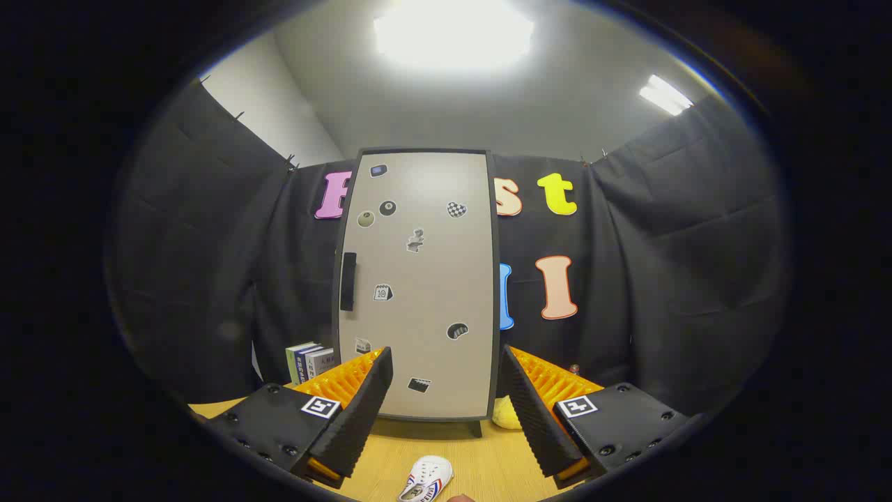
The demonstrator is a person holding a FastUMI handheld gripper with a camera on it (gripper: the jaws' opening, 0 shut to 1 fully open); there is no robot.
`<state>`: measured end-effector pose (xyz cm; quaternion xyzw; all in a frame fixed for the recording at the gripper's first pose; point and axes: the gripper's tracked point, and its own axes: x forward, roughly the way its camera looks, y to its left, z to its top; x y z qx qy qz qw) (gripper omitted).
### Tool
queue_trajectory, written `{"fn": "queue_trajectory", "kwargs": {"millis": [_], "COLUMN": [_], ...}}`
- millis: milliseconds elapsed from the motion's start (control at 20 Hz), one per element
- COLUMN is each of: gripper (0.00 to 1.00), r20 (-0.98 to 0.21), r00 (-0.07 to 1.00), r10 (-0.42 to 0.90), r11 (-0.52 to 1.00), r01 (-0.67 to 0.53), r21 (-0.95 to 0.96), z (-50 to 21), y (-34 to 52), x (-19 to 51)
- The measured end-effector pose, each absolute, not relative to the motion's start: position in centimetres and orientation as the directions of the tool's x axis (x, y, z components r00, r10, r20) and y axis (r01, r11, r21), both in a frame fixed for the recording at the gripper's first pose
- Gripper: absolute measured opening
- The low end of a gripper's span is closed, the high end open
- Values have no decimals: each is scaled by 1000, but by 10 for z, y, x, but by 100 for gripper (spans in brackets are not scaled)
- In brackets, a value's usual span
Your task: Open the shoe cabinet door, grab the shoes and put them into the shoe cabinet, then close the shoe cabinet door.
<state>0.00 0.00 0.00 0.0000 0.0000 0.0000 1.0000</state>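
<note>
1. Your hand-held gripper [446, 390] is spread wide, fingers well apart, nothing between them but air; it pinches nothing.
2. Fingers [362, 411] angle fwd & slightly inward toward the cabinet's lower part; each carries a small square marker on its top face.
3. Shoe [426, 480] lies on the tabletop [481, 460] low btwn the fingers, nearer to you than their tips. White w/ red & blue stripes, toe pointing toward the cabinet. Not touching either finger.
4. Cabinet [418, 286] stands upright on the tabletop just beyond the fingertips, straight ahead. Door [432, 348] is shut, flush in its dark frame.
5. Handle [348, 281] is a dark vertical bar on the door's left edge, about mid-height, above your left finger.
6. Door face has several small stickers scattered over it; too small to make out details.
7. Yellow soft obj [505, 413] sits on the tabletop at the cabinet's lower right corner, just beside the right finger's tip; partly hidden, can't tell what it is.
8. Books [310, 361] stand upright left of the cabinet, behind the left finger.
9. Ceiling light [453, 31] glares bright overhead.
</note>
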Motion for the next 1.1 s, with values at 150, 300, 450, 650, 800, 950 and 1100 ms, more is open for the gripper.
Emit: {"fn": "queue_trajectory", "kwargs": {"millis": [150, 300, 450, 650, 800, 950, 1100], "gripper": [97, 97, 97, 97, 97, 97, 97], "r20": [-2, -5, -14, -31, -49, -56, -57], "r00": [1000, 1000, 1000, 999, 999, 998, 997], "r10": [5, 2, 4, 13, 17, 25, 46], "r11": [1000, 1000, 1000, 1000, 1000, 1000, 999], "r01": [-5, -1, -4, -13, -17, -24, -45], "r21": [10, 19, 26, 24, 10, 16, 21], "z": [0, -1, -3, -7, -12, -12, -7], "y": [1, 0, 0, 1, 0, 3, 13], "x": [0, -1, -2, -2, -3, 1, 13]}}
